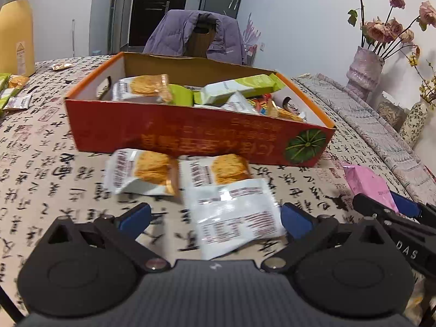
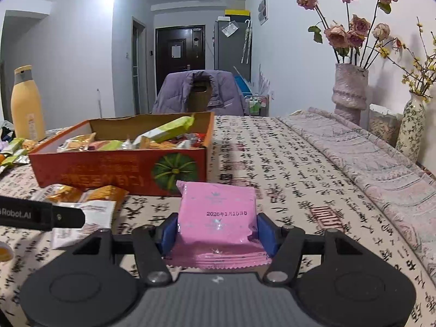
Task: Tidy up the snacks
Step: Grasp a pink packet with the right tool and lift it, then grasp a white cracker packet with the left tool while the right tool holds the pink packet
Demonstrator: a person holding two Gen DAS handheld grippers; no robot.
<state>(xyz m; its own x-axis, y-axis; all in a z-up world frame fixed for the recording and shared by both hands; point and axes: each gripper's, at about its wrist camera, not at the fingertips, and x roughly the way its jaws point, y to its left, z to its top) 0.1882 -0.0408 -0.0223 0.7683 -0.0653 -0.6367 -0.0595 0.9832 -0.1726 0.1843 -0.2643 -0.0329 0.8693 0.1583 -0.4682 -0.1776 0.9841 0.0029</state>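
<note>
Fingers of the right gripper [image 2: 217, 231] hold the pink snack packet [image 2: 216, 215] by its sides, just above the tabletop [image 2: 299, 179] near the orange box [image 2: 120, 166]. Lift it over the box wall before release. Left gripper [image 1: 215, 215] fingers stand wide around a white packet [image 1: 234, 215].

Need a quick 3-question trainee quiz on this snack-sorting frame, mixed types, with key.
1. True or false: the right claw is shut on the pink packet.
2. The left claw is: A) shut on a packet, B) open with a white packet between its fingers, C) inside the box.
3. Fill in: the orange box already holds several ____.

Key: 1 true; 2 B; 3 snack packets.
</note>
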